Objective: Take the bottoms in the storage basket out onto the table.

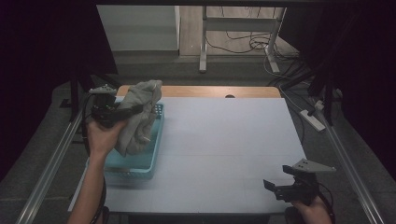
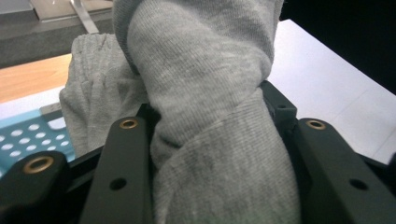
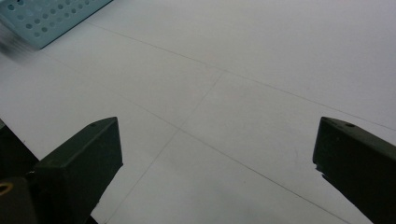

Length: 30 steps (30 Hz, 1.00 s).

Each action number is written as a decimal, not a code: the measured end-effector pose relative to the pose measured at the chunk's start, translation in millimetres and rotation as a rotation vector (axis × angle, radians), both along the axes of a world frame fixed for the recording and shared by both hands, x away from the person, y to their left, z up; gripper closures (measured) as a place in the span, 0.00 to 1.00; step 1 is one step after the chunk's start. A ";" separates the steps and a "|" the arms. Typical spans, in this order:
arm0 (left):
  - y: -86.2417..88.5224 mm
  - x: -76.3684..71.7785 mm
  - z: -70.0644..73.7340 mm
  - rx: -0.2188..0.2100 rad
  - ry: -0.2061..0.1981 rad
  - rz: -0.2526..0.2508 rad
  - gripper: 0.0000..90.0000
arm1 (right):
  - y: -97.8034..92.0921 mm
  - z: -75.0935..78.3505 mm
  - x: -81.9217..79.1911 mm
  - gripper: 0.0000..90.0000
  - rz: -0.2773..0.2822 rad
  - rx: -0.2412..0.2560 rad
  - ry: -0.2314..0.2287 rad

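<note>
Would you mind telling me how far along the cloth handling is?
Done: the left hand-held gripper has gripped the grey cloth. In hand: the cloth hangs above the blue basket. Left: setting it down; the right hand-held gripper waits open.

Black claws (image 3: 217,158), brass screw eyelets

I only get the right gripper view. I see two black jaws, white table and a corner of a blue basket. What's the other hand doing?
Observer: The left hand-held gripper is clamped on a grey cloth, lifted over the blue basket.
Operator: Is the cloth all out of the basket?
Observer: Its lower end hangs down inside the basket; whether it touches the bottom I cannot tell.
Operator: Where's my gripper then?
Observer: The right hand-held gripper is open at the table's near right corner.
</note>
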<state>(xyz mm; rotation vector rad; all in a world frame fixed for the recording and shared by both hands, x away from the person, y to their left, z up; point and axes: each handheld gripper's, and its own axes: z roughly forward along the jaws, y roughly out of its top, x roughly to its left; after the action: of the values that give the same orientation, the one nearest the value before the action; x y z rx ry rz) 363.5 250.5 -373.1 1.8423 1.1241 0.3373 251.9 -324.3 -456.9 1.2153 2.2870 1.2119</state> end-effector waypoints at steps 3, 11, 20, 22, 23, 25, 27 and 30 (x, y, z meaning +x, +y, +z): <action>-4.5 -1.5 3.0 0.004 -0.008 -0.010 0.63 | -0.1 0.0 0.0 0.02 0.000 0.001 0.000; -24.9 -5.2 12.4 0.023 -0.024 -0.062 0.62 | -0.1 0.0 -0.1 0.02 -0.002 0.000 -0.001; -49.4 -3.1 13.3 0.009 -0.020 -0.151 0.62 | 0.2 -0.2 0.2 0.02 -0.001 -0.004 0.000; -53.1 -3.1 13.4 0.012 -0.020 -0.158 0.62 | 0.3 -0.2 0.2 0.02 -0.001 -0.004 0.000; -56.4 -2.8 13.5 0.011 -0.020 -0.168 0.62 | 0.3 -0.2 0.2 0.02 -0.001 -0.004 0.000; -62.5 -2.0 13.4 0.010 -0.019 -0.185 0.62 | 0.2 -0.2 0.2 0.02 -0.001 -0.004 0.000; -68.1 -1.3 13.4 0.014 -0.019 -0.197 0.62 | 0.1 -0.2 0.3 0.02 0.000 -0.004 0.001; -78.1 0.0 12.6 0.016 -0.020 -0.220 0.62 | 0.2 -0.2 0.3 0.02 0.000 -0.005 0.001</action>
<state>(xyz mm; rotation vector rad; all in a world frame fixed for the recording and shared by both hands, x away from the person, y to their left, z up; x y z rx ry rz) 363.5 172.4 -360.5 1.9511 0.8965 0.2373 252.2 -324.0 -457.1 1.2145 2.2892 1.2049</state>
